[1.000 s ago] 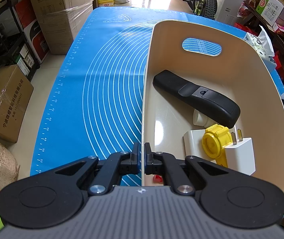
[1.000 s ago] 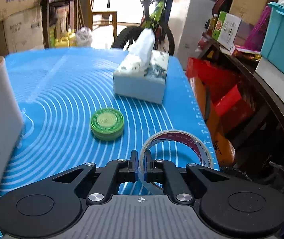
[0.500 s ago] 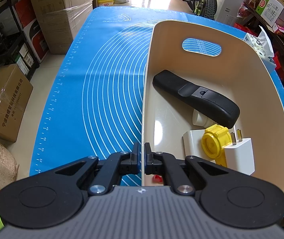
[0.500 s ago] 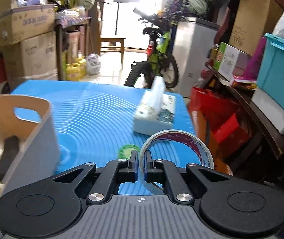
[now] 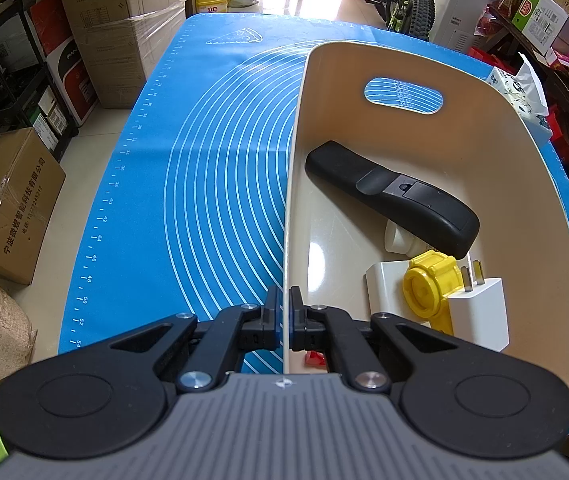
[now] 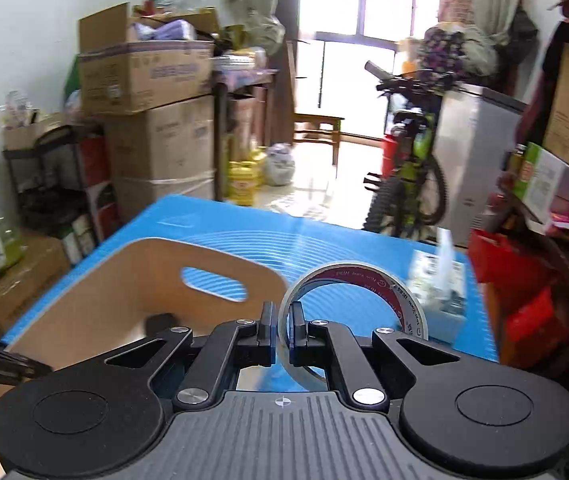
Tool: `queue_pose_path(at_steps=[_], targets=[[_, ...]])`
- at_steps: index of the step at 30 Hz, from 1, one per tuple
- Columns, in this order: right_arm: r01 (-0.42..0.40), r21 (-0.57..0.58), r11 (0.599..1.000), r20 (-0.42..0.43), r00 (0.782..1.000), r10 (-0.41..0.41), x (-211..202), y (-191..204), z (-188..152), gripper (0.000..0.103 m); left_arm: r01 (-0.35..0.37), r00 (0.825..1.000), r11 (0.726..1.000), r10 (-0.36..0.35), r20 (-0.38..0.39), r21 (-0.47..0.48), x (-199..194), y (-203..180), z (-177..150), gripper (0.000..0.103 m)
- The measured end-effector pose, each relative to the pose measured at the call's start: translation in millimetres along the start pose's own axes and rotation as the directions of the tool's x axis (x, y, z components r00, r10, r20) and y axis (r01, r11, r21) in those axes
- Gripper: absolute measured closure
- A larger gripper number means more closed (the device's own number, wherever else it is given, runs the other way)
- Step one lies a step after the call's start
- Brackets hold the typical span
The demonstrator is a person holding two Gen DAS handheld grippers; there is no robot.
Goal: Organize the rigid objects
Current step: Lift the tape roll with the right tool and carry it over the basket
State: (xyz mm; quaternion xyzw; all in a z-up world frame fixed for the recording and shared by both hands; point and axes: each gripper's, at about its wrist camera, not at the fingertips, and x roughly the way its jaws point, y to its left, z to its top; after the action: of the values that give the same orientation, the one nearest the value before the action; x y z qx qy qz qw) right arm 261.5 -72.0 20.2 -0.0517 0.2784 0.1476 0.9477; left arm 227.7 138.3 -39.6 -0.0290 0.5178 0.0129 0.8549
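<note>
Above the blue mat's right side, clear tape roll (image 6: 354, 312) hangs pinched on its rim by right gripper (image 6: 282, 330), near the beige plastic bin (image 6: 124, 280). Risk: thin-rim grip may let it swing or slip. Left gripper (image 5: 283, 318) clamps the bin's left wall, held level.

Left wrist view close above the bin (image 5: 540, 184), steeply downward; right wrist view higher, nearly level, same bin (image 6: 84, 304).
</note>
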Motion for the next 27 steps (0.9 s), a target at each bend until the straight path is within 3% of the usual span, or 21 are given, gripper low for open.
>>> queue_pose_path(at_steps=[8, 16, 27], targets=[[-0.112, -0.022, 0.993, -0.052, 0.992, 0.111, 16.0, 47.6, -0.2, 0.086, 0.004, 1.0, 1.0, -0.004, 0.002, 0.001, -1.3, 0.0, -0.1, 0.098], [-0.214, -0.058, 0.975, -0.146, 0.968, 0.204, 32.1, 86.1, -17.7, 0.086, 0.003, 1.0, 1.0, -0.003, 0.002, 0.001, -1.3, 0.1, -0.3, 0.098], [-0.258, -0.07, 0.963, -0.256, 0.938, 0.233, 45.8, 100.5, -31.6, 0.086, 0.003, 1.0, 1.0, -0.003, 0.002, 0.001, -1.2, 0.1, -0.3, 0.098]])
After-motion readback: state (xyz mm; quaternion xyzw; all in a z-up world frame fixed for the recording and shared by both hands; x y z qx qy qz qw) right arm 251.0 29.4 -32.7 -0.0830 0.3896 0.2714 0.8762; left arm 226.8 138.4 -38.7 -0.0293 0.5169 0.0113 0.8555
